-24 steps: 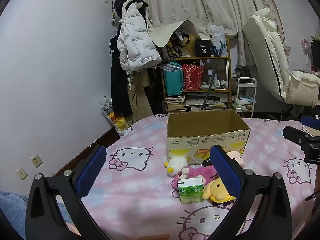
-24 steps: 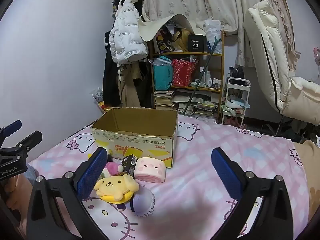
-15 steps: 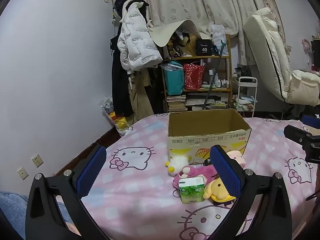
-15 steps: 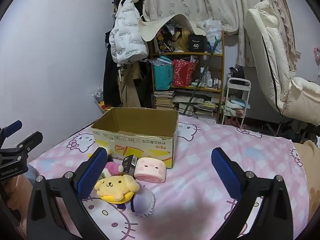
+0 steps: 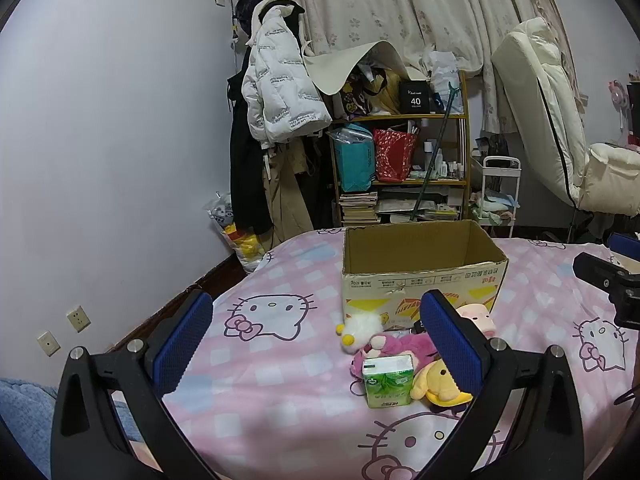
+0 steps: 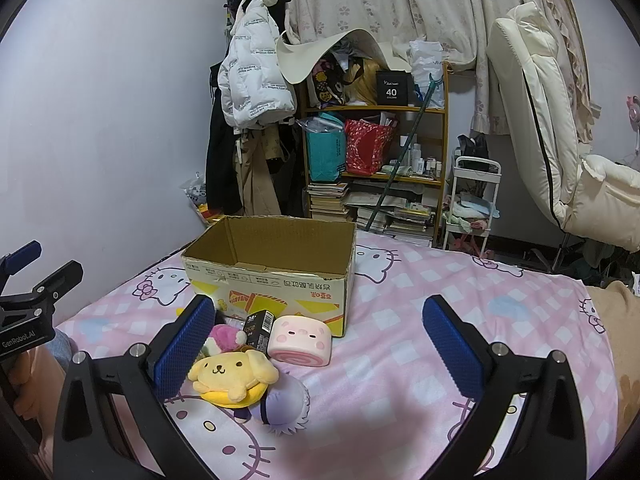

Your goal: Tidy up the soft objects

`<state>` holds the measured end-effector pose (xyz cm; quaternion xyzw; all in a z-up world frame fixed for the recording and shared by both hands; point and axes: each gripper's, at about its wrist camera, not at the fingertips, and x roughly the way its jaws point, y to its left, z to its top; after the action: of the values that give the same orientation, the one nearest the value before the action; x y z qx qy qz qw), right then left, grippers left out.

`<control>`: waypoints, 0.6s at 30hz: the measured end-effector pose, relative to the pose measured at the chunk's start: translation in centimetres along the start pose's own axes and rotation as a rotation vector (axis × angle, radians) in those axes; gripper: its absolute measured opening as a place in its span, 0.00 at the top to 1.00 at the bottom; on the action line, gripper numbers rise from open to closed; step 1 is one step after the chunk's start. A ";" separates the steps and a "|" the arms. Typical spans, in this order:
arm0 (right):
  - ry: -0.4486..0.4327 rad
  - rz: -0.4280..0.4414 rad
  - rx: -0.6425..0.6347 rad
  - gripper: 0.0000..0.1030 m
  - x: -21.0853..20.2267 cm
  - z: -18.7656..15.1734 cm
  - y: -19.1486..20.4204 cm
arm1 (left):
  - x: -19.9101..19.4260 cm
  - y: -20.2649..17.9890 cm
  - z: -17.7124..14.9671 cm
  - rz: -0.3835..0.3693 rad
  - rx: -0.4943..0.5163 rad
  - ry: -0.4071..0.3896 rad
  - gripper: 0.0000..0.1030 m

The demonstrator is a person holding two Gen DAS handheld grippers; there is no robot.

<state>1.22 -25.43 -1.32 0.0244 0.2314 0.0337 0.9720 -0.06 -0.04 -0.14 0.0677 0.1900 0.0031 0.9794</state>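
Note:
An open cardboard box (image 5: 420,276) (image 6: 272,280) stands empty on the pink cat-print bed (image 5: 280,360) (image 6: 400,360). In front of it lies a pile: a yellow dog plush (image 6: 230,374) (image 5: 436,386), a pink roll cushion (image 6: 300,340) (image 5: 476,316), a magenta plush (image 5: 396,350) (image 6: 224,336), a white fluffy toy (image 5: 360,328), a purple plush (image 6: 286,406), a green tissue pack (image 5: 388,380) and a small black box (image 6: 260,330). My left gripper (image 5: 318,346) and right gripper (image 6: 320,348) both hover open above the bed, short of the pile, holding nothing.
A cluttered shelf (image 5: 400,168), hanging coats (image 5: 276,92) and a white cart (image 6: 474,200) stand beyond the bed. A cream chair (image 6: 560,140) is at the right. The other handheld gripper shows at each view's edge, with a hand (image 6: 36,376) at the left.
Both views have barely shifted; the left gripper's view drifted slightly, and nothing on the bed moved.

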 end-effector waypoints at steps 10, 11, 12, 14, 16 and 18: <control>-0.003 -0.003 -0.001 0.00 0.0 0.0 0.0 | 0.3 -0.1 -0.1 -0.002 0.001 0.008 0.01; -0.003 -0.005 -0.002 0.00 0.0 0.0 0.0 | 0.3 -0.1 -0.1 -0.001 0.000 0.008 0.01; -0.001 -0.004 -0.003 0.00 0.0 0.0 0.0 | 0.3 -0.1 -0.1 -0.001 0.000 0.010 0.01; -0.001 -0.001 0.000 0.00 0.0 0.0 0.0 | 0.3 -0.2 -0.1 -0.001 0.000 0.012 0.01; -0.001 -0.001 -0.002 0.00 0.0 0.0 0.0 | 0.2 -0.1 -0.1 0.000 0.001 0.012 0.01; -0.003 -0.002 -0.002 0.00 0.0 0.0 0.0 | 0.2 -0.1 -0.1 0.001 0.002 0.010 0.01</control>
<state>1.23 -25.42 -1.32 0.0235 0.2301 0.0330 0.9723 0.11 -0.14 -0.33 0.0685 0.1951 0.0036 0.9784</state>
